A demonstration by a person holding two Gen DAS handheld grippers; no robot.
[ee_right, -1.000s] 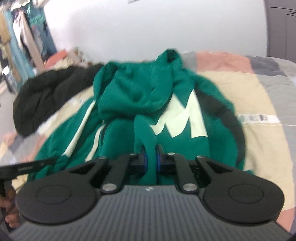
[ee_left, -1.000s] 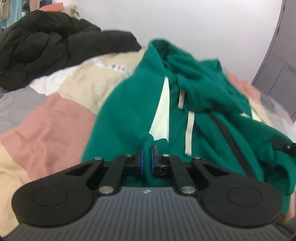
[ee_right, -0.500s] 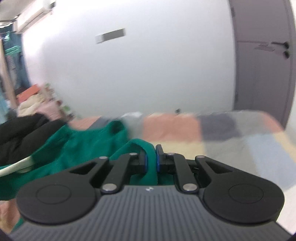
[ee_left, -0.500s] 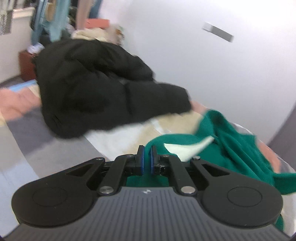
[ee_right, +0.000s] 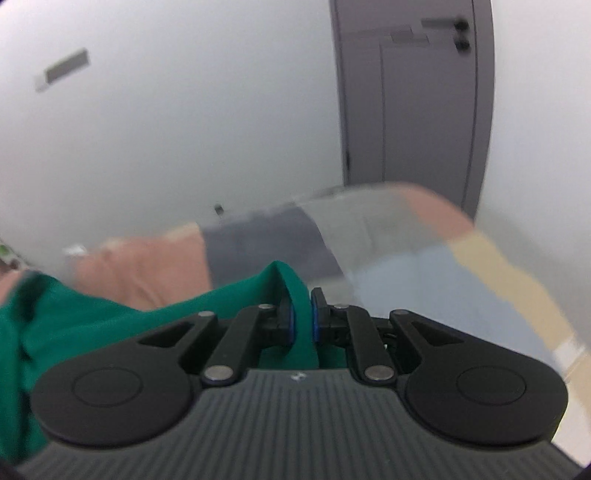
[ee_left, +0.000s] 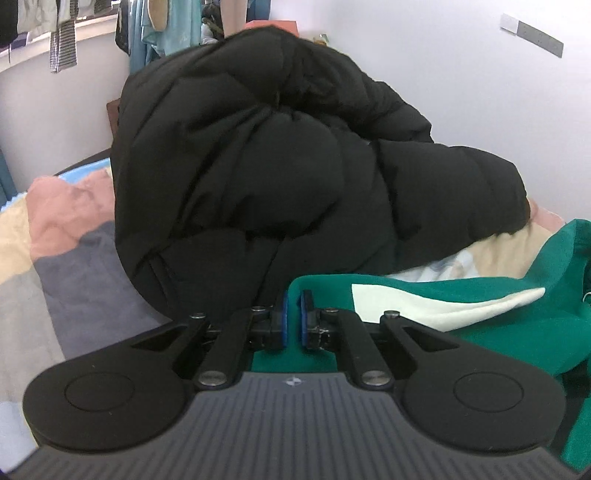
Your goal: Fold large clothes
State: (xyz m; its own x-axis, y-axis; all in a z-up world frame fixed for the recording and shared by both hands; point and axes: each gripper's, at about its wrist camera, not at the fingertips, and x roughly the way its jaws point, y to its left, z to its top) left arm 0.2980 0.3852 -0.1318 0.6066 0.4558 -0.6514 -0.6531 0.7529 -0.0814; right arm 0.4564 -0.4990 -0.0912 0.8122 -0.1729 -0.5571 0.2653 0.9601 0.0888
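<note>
A green hoodie [ee_left: 461,291] with cream lettering stretches to the right in the left wrist view. My left gripper [ee_left: 293,310] is shut on a fold of its green cloth, right in front of a bulky black puffer jacket [ee_left: 277,166]. In the right wrist view the green hoodie [ee_right: 110,325] trails off to the left, and my right gripper [ee_right: 301,312] is shut on a raised pinch of it. Most of the garment lies out of both views.
The bed carries a patchwork cover [ee_left: 66,258] of pink, grey, beige and blue patches [ee_right: 424,280]. The black jacket is heaped close ahead of the left gripper. White walls and a grey door [ee_right: 410,103] stand behind the bed; clothes hang at top left [ee_left: 147,29].
Both grippers swung forward over the bed with the green cloth pinched. The left view now faces the black jacket up close; the right view turned toward the wall, door and bed end.
</note>
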